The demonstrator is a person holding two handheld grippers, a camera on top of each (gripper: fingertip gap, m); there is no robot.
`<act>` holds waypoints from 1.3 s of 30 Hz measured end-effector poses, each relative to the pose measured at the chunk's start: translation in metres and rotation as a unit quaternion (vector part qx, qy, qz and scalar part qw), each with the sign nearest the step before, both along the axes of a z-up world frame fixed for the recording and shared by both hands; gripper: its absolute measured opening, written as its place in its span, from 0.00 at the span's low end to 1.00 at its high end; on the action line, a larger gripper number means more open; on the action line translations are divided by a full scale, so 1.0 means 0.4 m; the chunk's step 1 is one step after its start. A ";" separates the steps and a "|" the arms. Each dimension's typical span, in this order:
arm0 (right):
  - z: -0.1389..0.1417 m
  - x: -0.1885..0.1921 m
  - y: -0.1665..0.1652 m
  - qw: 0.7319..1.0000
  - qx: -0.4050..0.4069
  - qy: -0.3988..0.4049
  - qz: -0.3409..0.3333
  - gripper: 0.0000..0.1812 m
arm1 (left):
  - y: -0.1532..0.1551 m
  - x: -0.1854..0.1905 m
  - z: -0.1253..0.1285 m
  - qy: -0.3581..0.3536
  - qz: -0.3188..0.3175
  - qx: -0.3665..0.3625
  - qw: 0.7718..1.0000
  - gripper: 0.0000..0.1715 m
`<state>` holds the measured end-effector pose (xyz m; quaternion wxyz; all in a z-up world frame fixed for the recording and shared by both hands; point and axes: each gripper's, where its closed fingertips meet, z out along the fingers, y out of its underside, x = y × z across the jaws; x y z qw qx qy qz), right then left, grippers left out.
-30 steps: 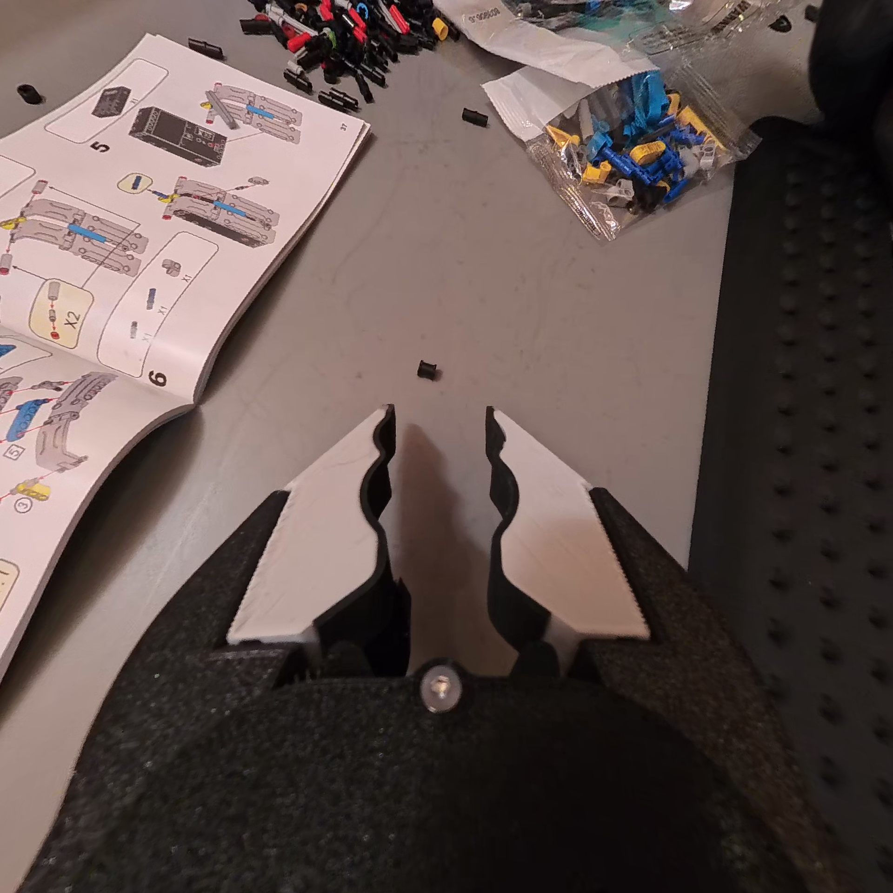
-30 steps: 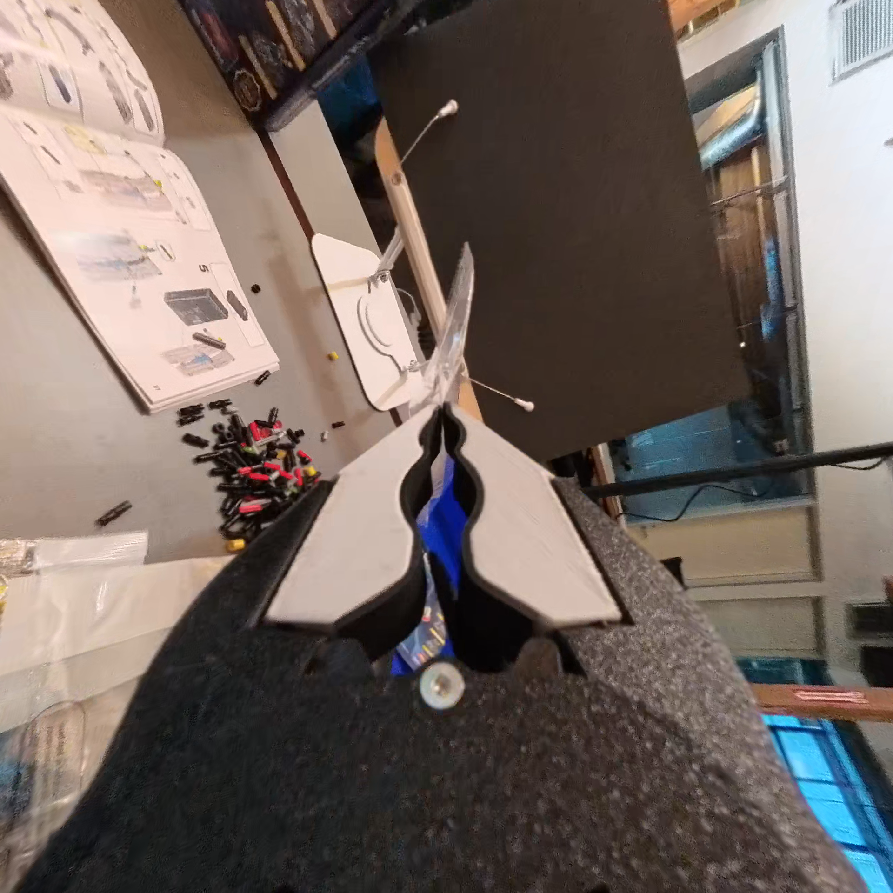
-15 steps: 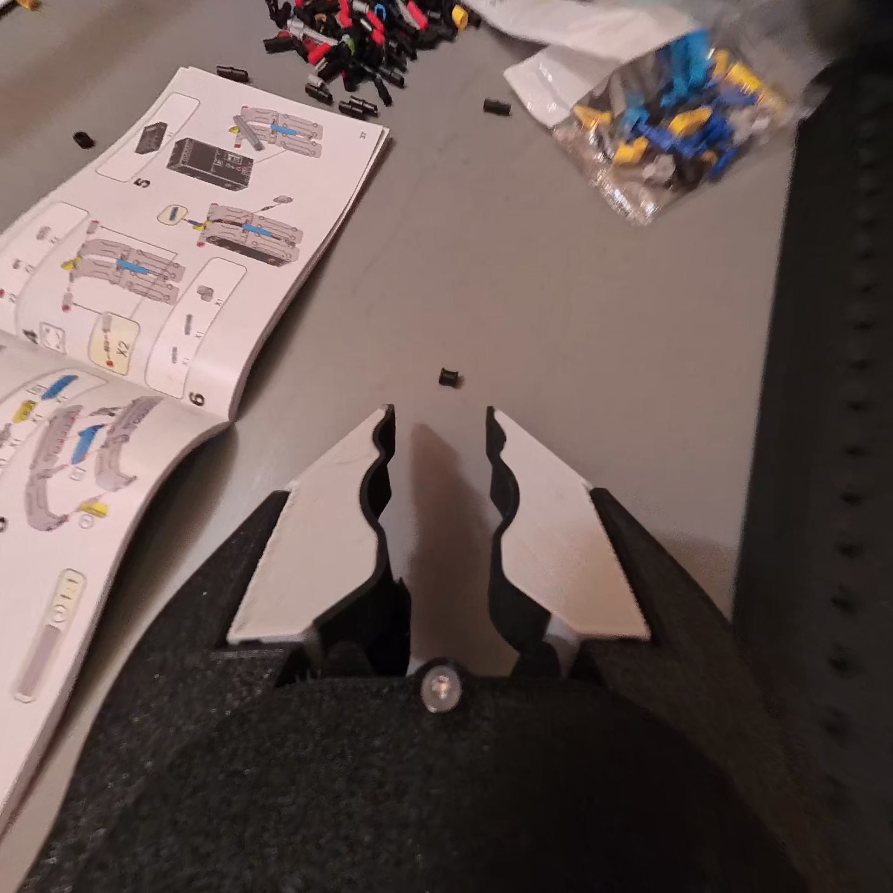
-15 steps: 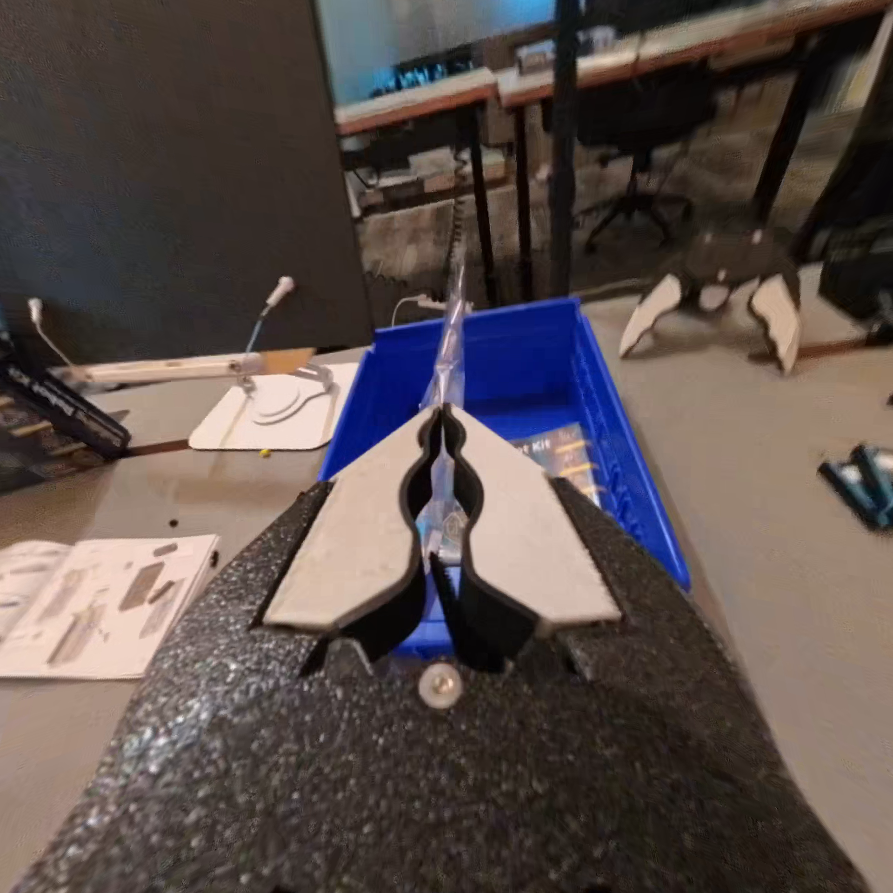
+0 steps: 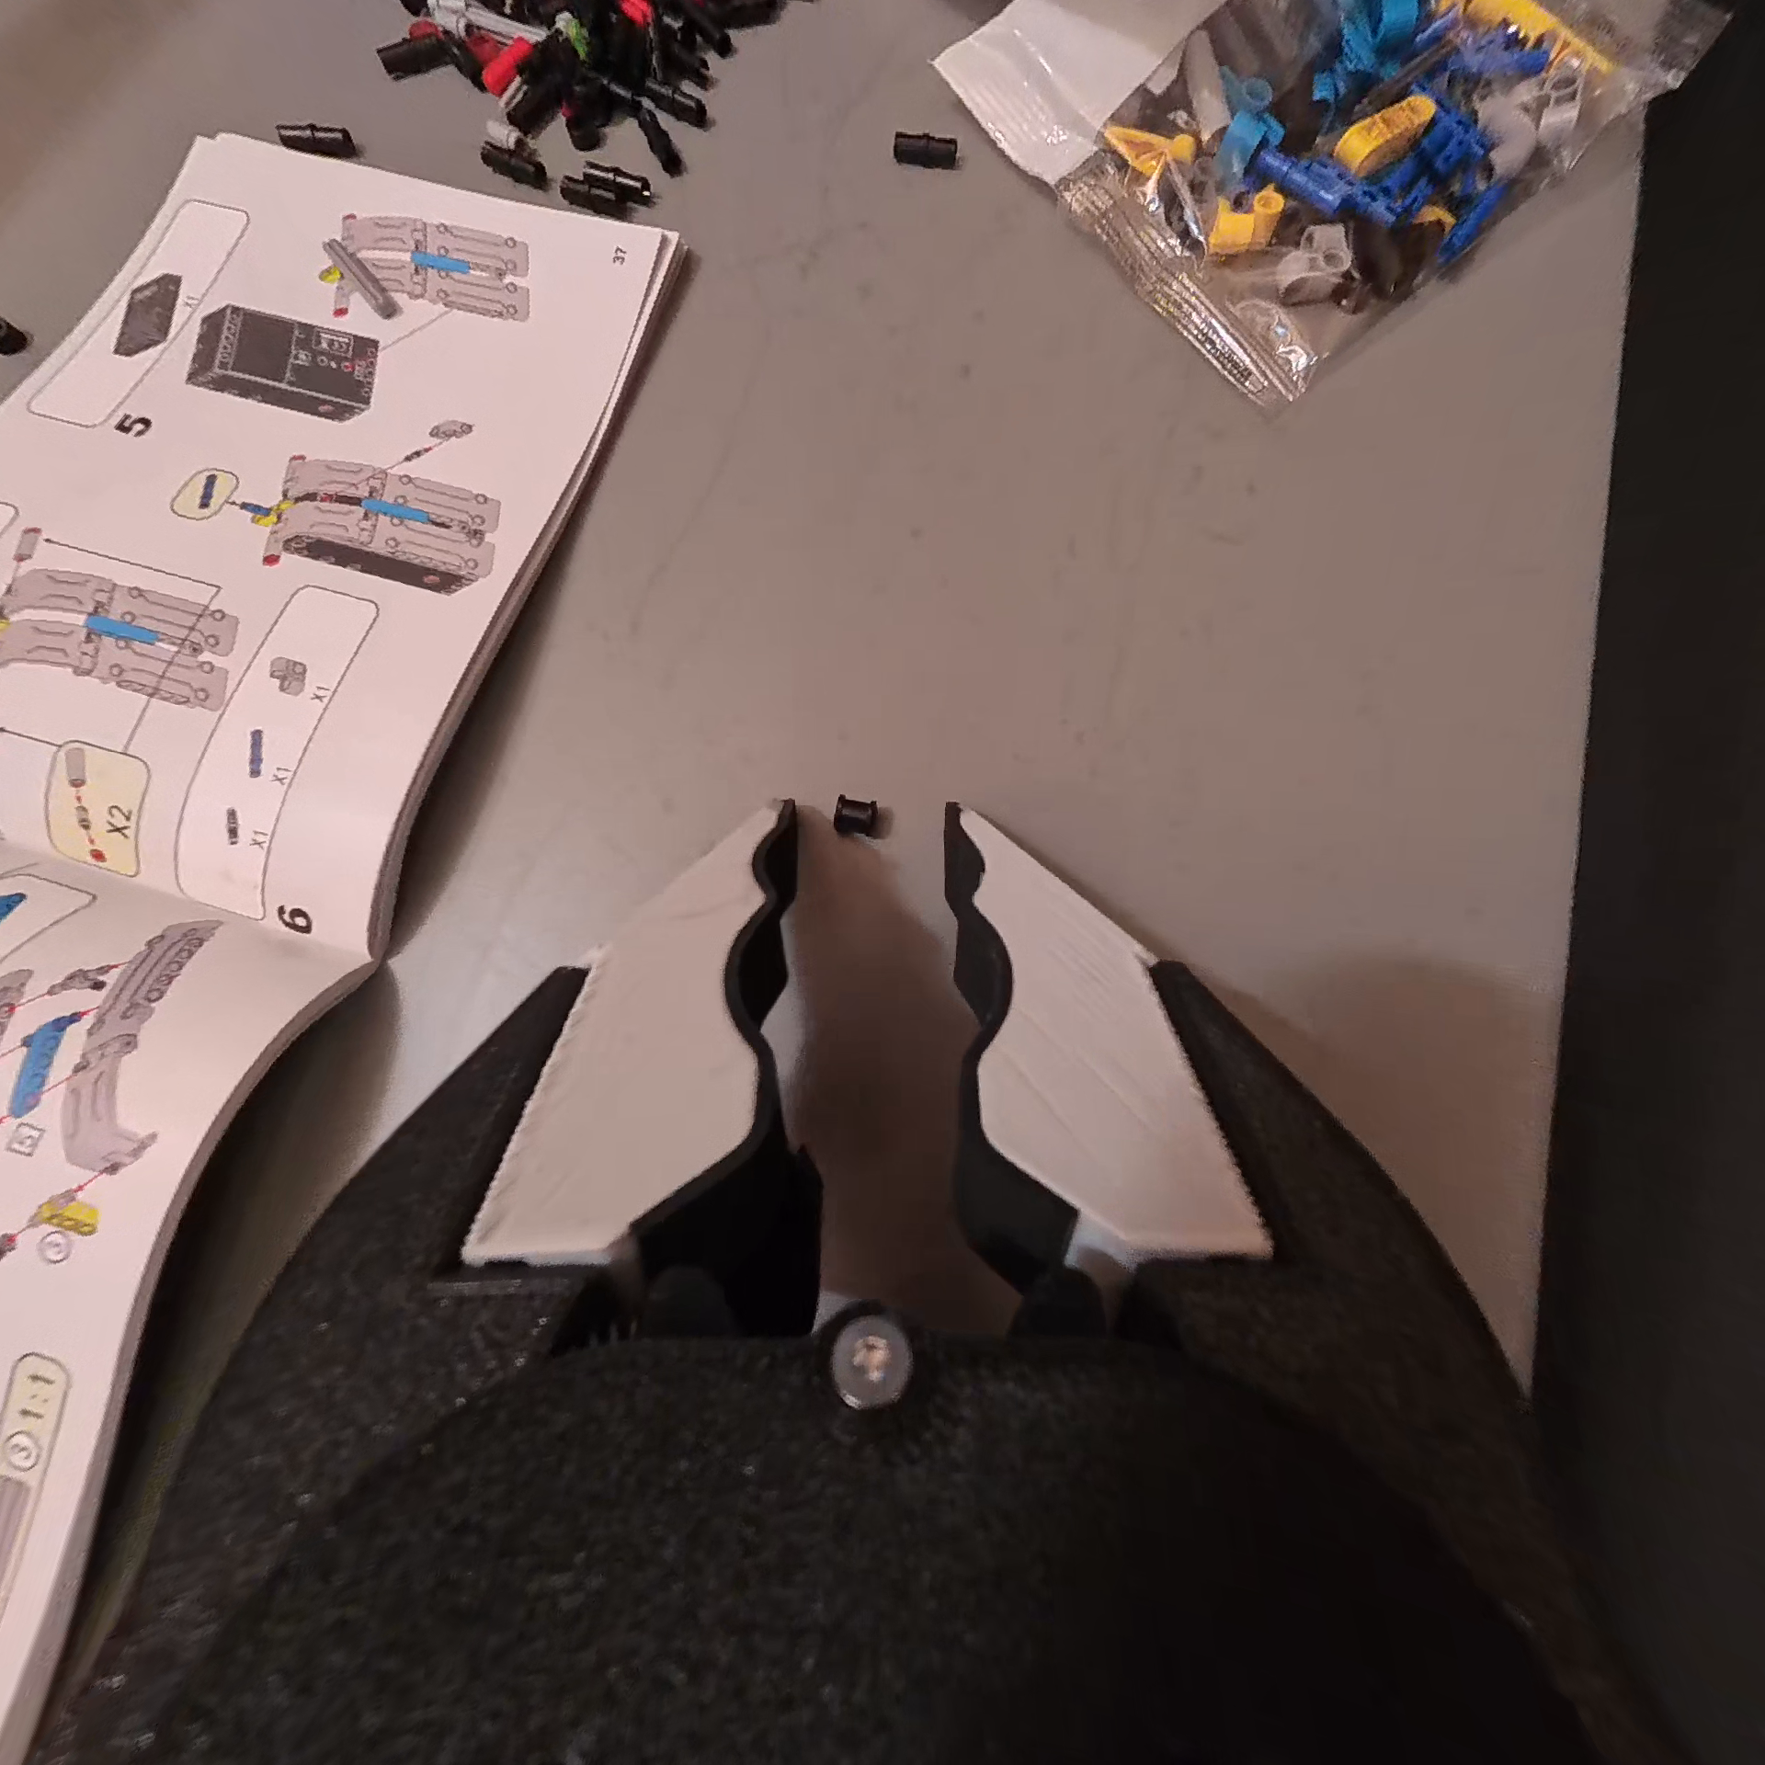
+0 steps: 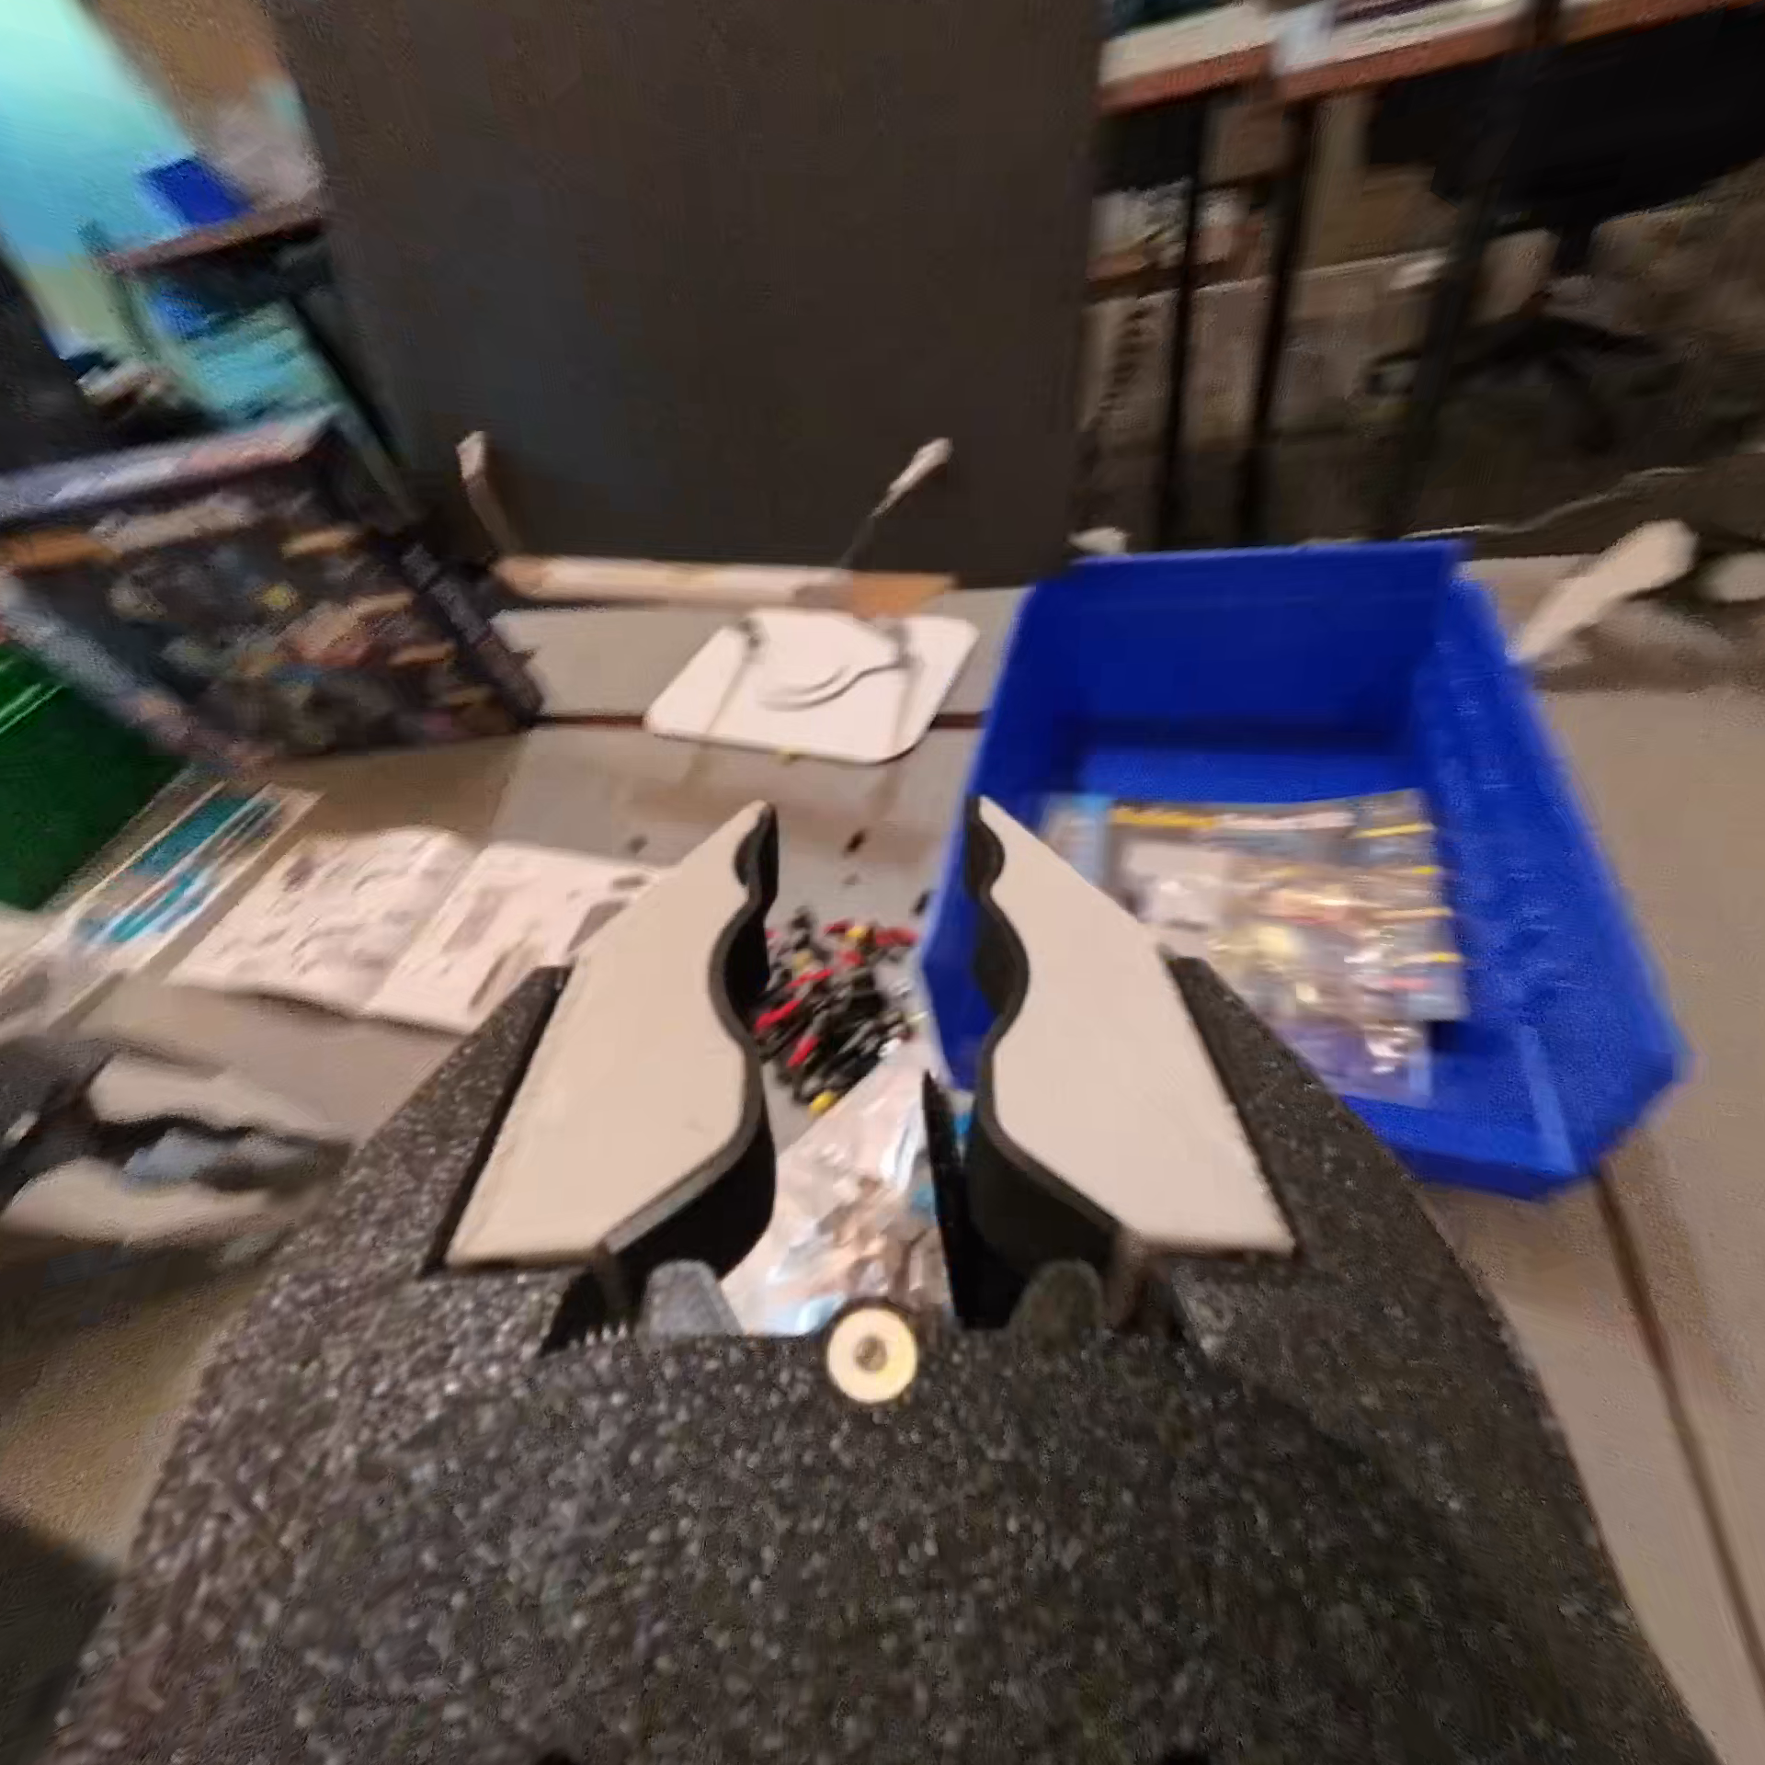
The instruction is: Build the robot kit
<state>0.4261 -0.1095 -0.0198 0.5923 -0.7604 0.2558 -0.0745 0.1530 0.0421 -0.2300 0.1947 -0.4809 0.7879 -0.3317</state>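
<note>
My left gripper (image 5: 869, 812) is open and low over the grey table. A small black pin (image 5: 858, 817) lies on the table right between its fingertips, closer to the left one. My right gripper (image 6: 869, 807) is open and empty in a blurred view. Beyond its fingers lies a pile of small black and red pins (image 6: 826, 993). A crinkled clear bag (image 6: 850, 1213) shows low between its fingers. A blue bin (image 6: 1566, 955) with a printed booklet and a clear bag inside stands just right of the right finger.
An open instruction booklet (image 5: 239, 592) lies left of the left gripper. A clear bag of blue and yellow parts (image 5: 1337, 162) and a pin pile (image 5: 592, 57) lie farther off. A black mat (image 5: 1690, 860) borders the right. A white plate (image 6: 812, 683) and a dark box (image 6: 239, 621) stand behind.
My right gripper was shut on a thin clear bag over the blue bin; now it is open and the view has swung left. My left gripper moved forward until the black pin sits between its tips.
</note>
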 end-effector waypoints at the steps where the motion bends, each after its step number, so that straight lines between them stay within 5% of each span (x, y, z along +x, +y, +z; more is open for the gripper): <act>1: -0.044 -0.098 0.045 0.997 -0.026 0.013 0.072 0.21 | -0.002 -0.001 -0.001 0.003 -0.001 -0.009 1.000 0.16; 4: -0.289 -0.316 0.127 0.964 -0.167 0.086 0.190 0.32 | 0.003 0.002 -0.001 0.004 0.000 -0.014 1.000 0.14; 6: -0.423 -0.338 0.136 0.946 -0.271 0.050 0.170 0.32 | 0.003 0.005 -0.001 0.005 0.001 -0.015 1.000 0.13; 8: -0.473 -0.316 0.145 0.939 -0.319 0.012 0.129 0.20 | 0.005 0.009 -0.001 0.007 0.002 -0.014 1.000 0.12; 12: -0.494 -0.333 0.190 0.940 -0.299 0.098 0.128 0.19 | 0.011 0.016 -0.002 0.011 0.002 -0.016 1.000 0.08; 20: -0.537 -0.301 0.170 0.928 -0.351 0.079 0.102 0.14 | 0.013 0.016 -0.001 0.010 -0.007 -0.031 0.999 0.04; 22: -0.536 -0.303 0.170 0.928 -0.348 0.078 0.110 0.02 | 0.010 0.026 0.000 0.011 -0.012 -0.031 0.999 0.04; 24: -0.535 -0.301 0.174 0.927 -0.350 0.077 0.113 0.02 | 0.000 0.049 0.012 0.008 -0.025 -0.031 0.999 0.04; 31: -0.424 -0.127 0.219 0.945 -0.319 0.050 0.048 0.02 | 0.002 0.354 0.115 -0.037 -0.020 -0.003 0.999 0.04; 35: -0.488 -0.055 0.227 0.934 -0.348 0.081 0.028 0.02 | -0.024 0.519 0.097 -0.020 -0.015 -0.023 0.999 0.04; 39: -0.476 -0.050 0.233 0.948 -0.309 0.078 0.018 0.03 | -0.056 0.558 0.062 -0.001 -0.023 -0.034 0.999 0.04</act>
